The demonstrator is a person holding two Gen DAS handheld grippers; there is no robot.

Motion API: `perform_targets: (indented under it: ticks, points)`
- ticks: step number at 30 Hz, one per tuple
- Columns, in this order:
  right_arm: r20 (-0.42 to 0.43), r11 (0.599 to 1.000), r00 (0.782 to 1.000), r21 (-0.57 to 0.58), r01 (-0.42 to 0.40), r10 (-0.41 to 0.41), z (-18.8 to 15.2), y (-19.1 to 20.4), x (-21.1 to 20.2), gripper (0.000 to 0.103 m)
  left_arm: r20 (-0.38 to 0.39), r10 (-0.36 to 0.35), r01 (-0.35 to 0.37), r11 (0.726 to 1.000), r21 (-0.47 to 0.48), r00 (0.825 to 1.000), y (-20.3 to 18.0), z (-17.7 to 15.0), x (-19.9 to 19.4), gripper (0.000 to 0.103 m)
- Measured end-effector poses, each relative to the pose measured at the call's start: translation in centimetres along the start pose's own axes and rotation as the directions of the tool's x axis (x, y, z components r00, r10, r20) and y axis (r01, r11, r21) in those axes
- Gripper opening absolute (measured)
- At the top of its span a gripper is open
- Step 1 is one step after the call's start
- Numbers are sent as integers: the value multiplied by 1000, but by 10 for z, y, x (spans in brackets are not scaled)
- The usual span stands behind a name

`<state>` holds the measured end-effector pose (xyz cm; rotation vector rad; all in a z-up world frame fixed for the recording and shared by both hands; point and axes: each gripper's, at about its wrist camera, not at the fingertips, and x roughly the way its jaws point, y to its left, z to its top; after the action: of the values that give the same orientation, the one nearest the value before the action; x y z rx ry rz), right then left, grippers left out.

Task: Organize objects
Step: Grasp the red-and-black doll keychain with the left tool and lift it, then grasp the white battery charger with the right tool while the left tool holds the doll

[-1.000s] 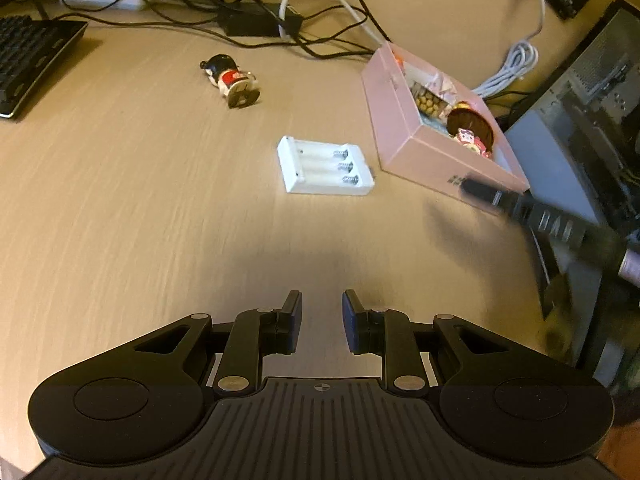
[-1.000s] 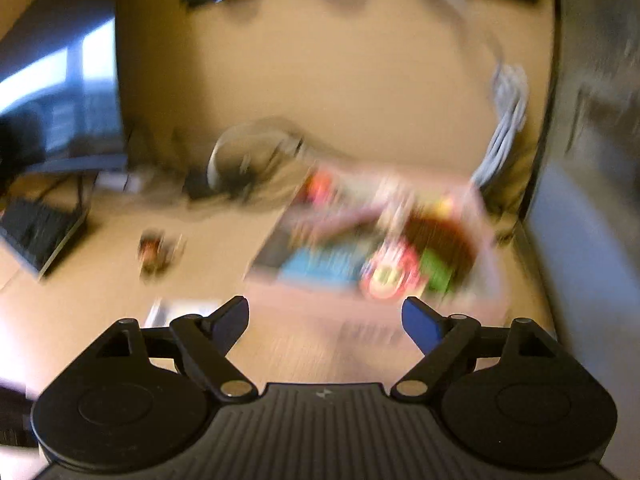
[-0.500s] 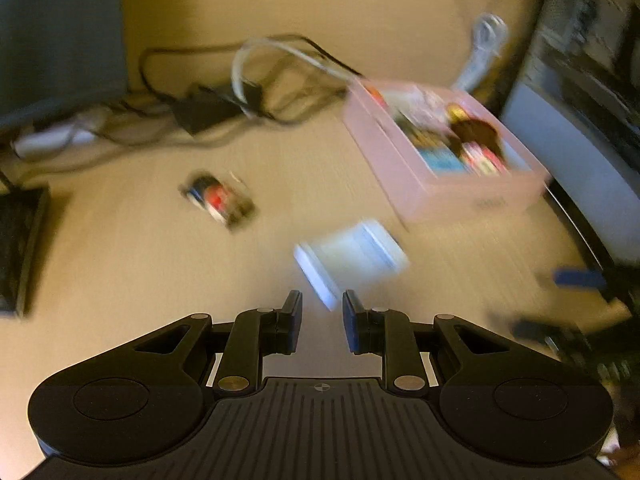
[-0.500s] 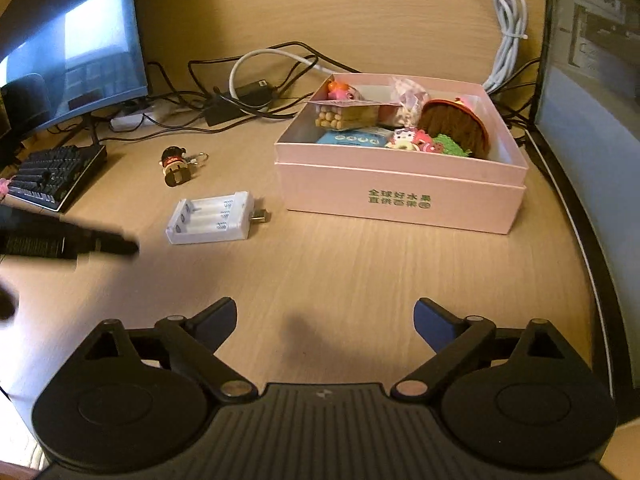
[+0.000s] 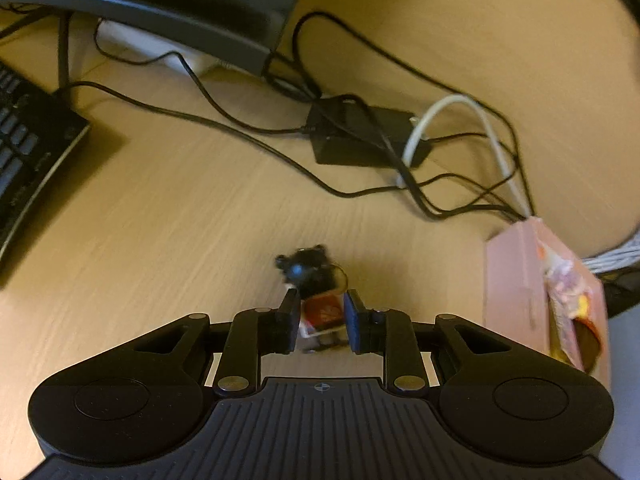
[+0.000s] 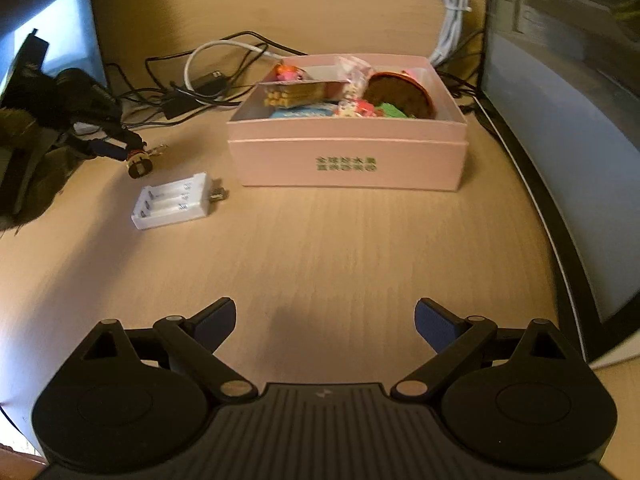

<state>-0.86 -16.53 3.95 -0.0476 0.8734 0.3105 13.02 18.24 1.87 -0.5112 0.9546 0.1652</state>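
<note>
Pink box (image 6: 347, 160), part-filled, serves as landmark. Left of it lies the white battery charger (image 6: 173, 201). Farther left, the left gripper (image 5: 320, 322), pitched steeply down, has arrived astride the doll figurine (image 5: 318, 300), jaws opening, not yet gripping. The right gripper (image 6: 324, 322) hovers before the box, wide and empty.

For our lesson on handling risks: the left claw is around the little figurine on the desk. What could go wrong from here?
1. The left claw is opening around the figurine; its pads may not be gripping, so it could slip.
2. Carried to the pink box, it could knock the white battery charger nearby.
</note>
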Motion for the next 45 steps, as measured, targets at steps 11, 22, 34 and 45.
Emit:
perform_targets:
  ticks: [11, 22, 34, 45]
  points:
    - [-63, 999, 997, 15, 36, -35, -17, -14, -1, 97, 38, 108, -113, 981, 157, 993, -33, 12, 32, 34]
    - [-51, 999, 999, -53, -13, 10, -10, -3, 1, 97, 1, 73, -71, 961, 266, 997, -19, -20, -1, 33]
    - [37, 965, 990, -231, -126, 139, 16, 63, 12, 97, -24, -37, 43, 928, 371, 999, 24, -98, -74, 33]
    - [47, 922, 948, -252, -295, 316, 62, 141, 72, 97, -13, -61, 62, 965, 253, 998, 92, -113, -133, 33]
